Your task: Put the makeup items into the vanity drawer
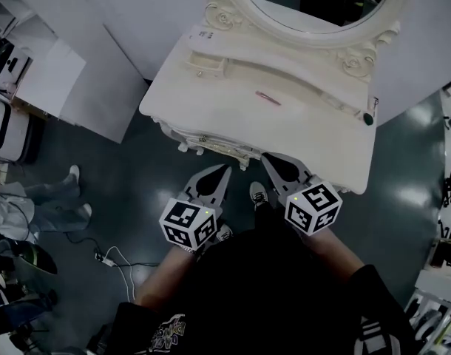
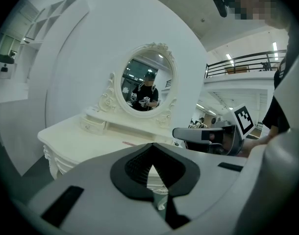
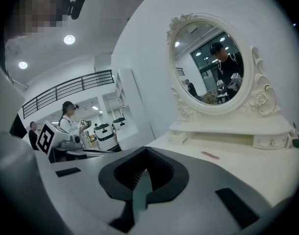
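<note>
A white vanity table (image 1: 314, 135) with an oval mirror (image 1: 314, 6) stands in front of me. A slim pink makeup stick (image 1: 268, 98) lies on its top, also seen as the pink stick (image 2: 130, 143) and the pink stick (image 3: 211, 154). A small dark green round item (image 1: 368, 119) sits at the right end, by a little top drawer (image 3: 269, 141). My left gripper (image 1: 225, 170) and right gripper (image 1: 267, 158) hang side by side just short of the carved front edge (image 1: 218, 148). Both are shut and hold nothing. Each shows in the other's view: left gripper (image 3: 66, 143), right gripper (image 2: 208, 135).
A second small top drawer (image 1: 205, 65) sits at the vanity's left end. A person's legs and white shoes (image 1: 70, 194) stand on the dark floor to the left, near white machines (image 1: 4, 120). A white cable (image 1: 114, 259) lies on the floor. My own shoe (image 1: 258, 194) is beneath the grippers.
</note>
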Demonstrator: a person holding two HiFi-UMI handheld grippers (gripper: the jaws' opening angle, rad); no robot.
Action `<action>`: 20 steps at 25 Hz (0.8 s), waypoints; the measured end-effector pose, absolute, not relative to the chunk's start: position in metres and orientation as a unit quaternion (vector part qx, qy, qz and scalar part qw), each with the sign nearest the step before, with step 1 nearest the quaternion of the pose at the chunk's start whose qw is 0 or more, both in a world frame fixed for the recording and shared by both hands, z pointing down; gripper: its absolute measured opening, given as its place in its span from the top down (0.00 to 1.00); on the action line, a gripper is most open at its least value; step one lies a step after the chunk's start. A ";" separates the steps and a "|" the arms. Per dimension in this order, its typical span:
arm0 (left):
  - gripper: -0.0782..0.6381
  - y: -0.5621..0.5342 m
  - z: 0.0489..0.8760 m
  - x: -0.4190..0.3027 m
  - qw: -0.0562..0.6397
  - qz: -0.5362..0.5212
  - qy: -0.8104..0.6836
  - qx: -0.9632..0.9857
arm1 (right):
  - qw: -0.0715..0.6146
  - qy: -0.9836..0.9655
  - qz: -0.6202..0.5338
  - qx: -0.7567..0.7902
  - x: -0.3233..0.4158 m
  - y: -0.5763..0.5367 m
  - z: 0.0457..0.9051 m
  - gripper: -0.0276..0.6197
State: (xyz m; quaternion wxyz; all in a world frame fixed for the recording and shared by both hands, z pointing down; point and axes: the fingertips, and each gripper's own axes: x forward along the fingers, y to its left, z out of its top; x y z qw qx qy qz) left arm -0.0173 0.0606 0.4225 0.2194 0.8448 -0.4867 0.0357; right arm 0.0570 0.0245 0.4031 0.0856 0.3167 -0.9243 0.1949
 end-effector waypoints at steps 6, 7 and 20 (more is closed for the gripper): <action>0.89 0.038 0.431 -0.015 0.227 0.035 -0.497 0.837 | 0.096 -0.927 0.193 0.308 0.060 -0.006 0.412 0.91; 0.89 0.034 0.432 -0.014 0.228 0.036 -0.498 0.836 | 0.097 -0.927 0.193 0.308 0.062 -0.011 0.413 0.91; 0.89 -0.025 0.453 0.007 0.241 0.041 -0.510 0.825 | 0.129 -0.925 0.192 0.303 0.086 -0.081 0.440 0.91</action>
